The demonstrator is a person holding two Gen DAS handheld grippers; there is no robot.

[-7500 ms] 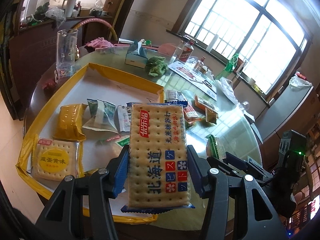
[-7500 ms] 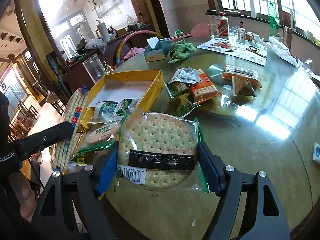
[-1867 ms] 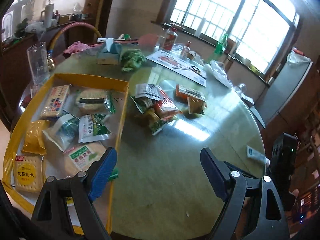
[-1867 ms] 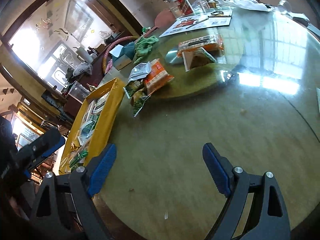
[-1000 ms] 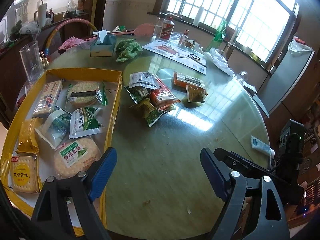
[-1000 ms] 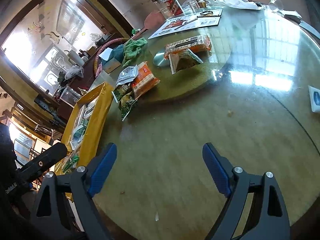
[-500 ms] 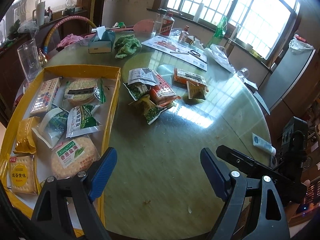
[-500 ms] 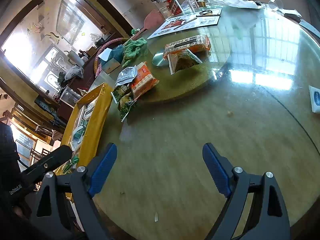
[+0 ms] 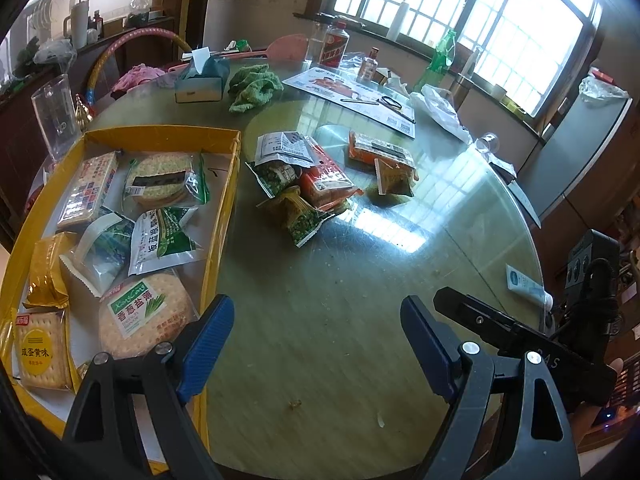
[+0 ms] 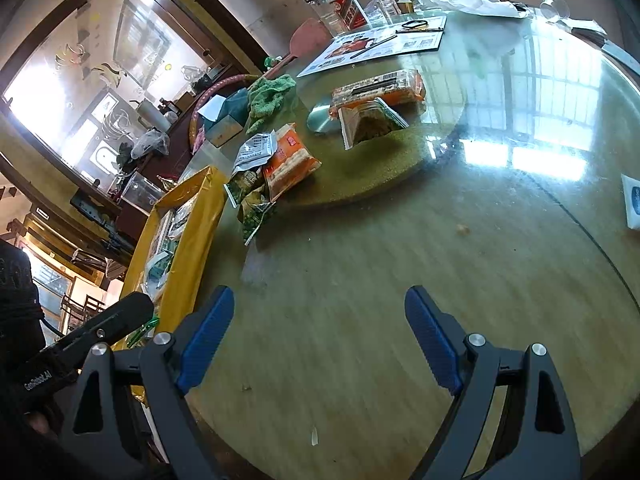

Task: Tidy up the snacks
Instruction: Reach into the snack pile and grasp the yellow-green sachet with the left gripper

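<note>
A yellow cardboard tray [image 9: 227, 184] [image 10: 192, 240] at the table's left holds several snack packs, among them a round cracker pack [image 9: 144, 316] and a square biscuit pack [image 9: 38, 352]. Loose snacks lie on the glass table: a green pea packet [image 9: 298, 216] [image 10: 252, 212], an orange pack [image 9: 324, 182] [image 10: 288, 164], a long orange pack [image 9: 380, 152] [image 10: 380, 88] and a brown pouch [image 9: 394, 176] [image 10: 368, 124]. My left gripper [image 9: 316, 344] hovers open and empty near the tray's near corner. My right gripper [image 10: 320, 336] is open and empty over bare table.
A tissue box [image 9: 200, 84], green cloth [image 9: 254, 84], flyer [image 9: 352, 92], bottles [image 9: 334, 46] and a plastic bag [image 9: 440, 108] crowd the far side. A clear glass [image 9: 56, 116] stands left of the tray. A small white packet [image 9: 524, 284] [image 10: 634, 204] lies near the right edge.
Both grippers, which held cracker packs earlier, are open and empty; those packs now lie in the tray. Over the last second the left view has edged forward slightly.
</note>
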